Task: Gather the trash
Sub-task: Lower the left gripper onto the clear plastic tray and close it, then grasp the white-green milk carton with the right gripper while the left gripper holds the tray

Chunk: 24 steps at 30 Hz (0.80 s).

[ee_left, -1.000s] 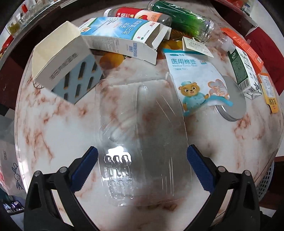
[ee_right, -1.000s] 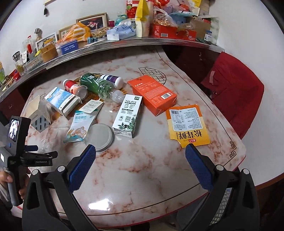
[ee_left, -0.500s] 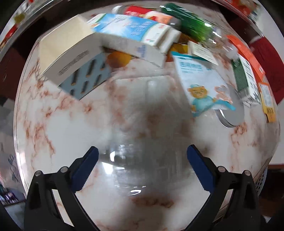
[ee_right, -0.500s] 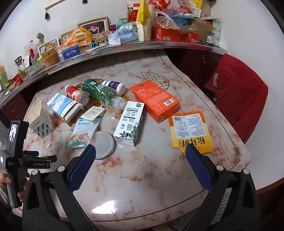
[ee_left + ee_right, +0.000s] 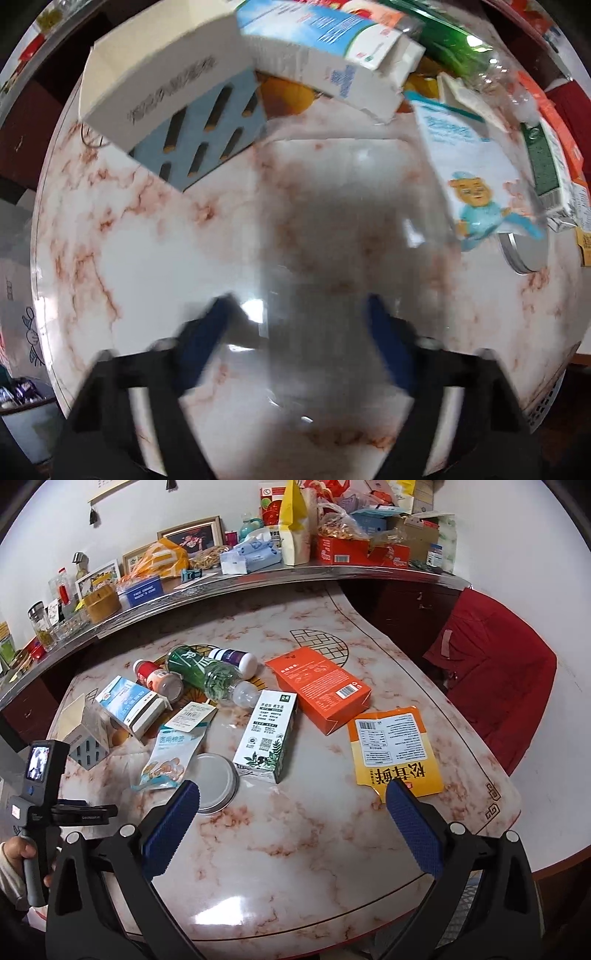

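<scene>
A clear plastic blister tray (image 5: pixel 340 229) lies on the marble table (image 5: pixel 122 266), and its near end reaches between the fingers of my left gripper (image 5: pixel 295 325). The left jaws are blurred and stand narrower than before, still apart, on either side of the tray. My right gripper (image 5: pixel 291 823) is open and empty above the table's front edge. Trash lies across the table: a cotton-swab bag (image 5: pixel 173 753), a round lid (image 5: pixel 216 782), a green-and-white carton (image 5: pixel 267 734), an orange box (image 5: pixel 321 686), a yellow packet (image 5: pixel 397 749), a green bottle (image 5: pixel 207 672).
A pale box with a blue slotted insert (image 5: pixel 177 107) and a blue-and-white carton (image 5: pixel 325 48) lie just beyond the tray. A cluttered shelf (image 5: pixel 258 565) runs behind the table. A red chair (image 5: pixel 495 679) stands at the right.
My left gripper has moved forward over the clear tray and its jaws have closed inward around it. My right gripper has stayed open and drifted slightly.
</scene>
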{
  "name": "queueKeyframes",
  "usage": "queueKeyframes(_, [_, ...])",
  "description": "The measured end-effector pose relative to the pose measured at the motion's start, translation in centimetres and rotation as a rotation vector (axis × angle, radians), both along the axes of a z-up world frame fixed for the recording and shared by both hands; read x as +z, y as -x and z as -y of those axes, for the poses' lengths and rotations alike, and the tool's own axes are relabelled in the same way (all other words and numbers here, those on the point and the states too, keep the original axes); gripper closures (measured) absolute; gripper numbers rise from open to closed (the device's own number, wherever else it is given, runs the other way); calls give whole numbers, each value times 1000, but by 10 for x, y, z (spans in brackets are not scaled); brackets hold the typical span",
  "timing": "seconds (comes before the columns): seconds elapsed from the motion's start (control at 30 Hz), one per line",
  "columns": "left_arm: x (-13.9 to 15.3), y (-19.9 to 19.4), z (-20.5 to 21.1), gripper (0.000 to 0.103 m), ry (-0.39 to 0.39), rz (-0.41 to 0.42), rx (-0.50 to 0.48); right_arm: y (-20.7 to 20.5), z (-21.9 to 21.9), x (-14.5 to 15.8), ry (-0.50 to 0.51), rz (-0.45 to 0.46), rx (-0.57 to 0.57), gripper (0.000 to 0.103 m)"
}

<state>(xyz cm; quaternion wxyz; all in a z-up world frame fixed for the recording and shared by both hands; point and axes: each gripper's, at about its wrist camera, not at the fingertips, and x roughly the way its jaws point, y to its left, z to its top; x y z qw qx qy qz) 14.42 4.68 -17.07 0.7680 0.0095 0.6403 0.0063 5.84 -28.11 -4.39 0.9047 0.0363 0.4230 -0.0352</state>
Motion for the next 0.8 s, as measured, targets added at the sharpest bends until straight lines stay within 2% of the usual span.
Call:
queueKeyframes(0.03, [3,0,2,54,-3,-1,-8,-1,0,0,1,1,-2,6])
queueKeyframes(0.17, [5,-4,1,55,9,-11,-4,-1,1,0,0,2,-2,6])
queueKeyframes(0.27, [3,-4,-11,56,49,-9,2,-2,0,0,7,2,3,6])
queueKeyframes(0.4, [17,19,-3,56,63,33,-8,-8,0,-7,25,-7,-4,6])
queueKeyframes(0.6, [63,52,4,56,83,124,-73,-32,-8,-16,36,-11,-4,6])
queueKeyframes(0.7, [90,71,8,56,66,184,-89,-52,-17,-23,65,-14,5,6])
queueKeyframes(0.8, [102,71,14,56,58,234,-87,-81,-28,-39,79,-56,-1,6])
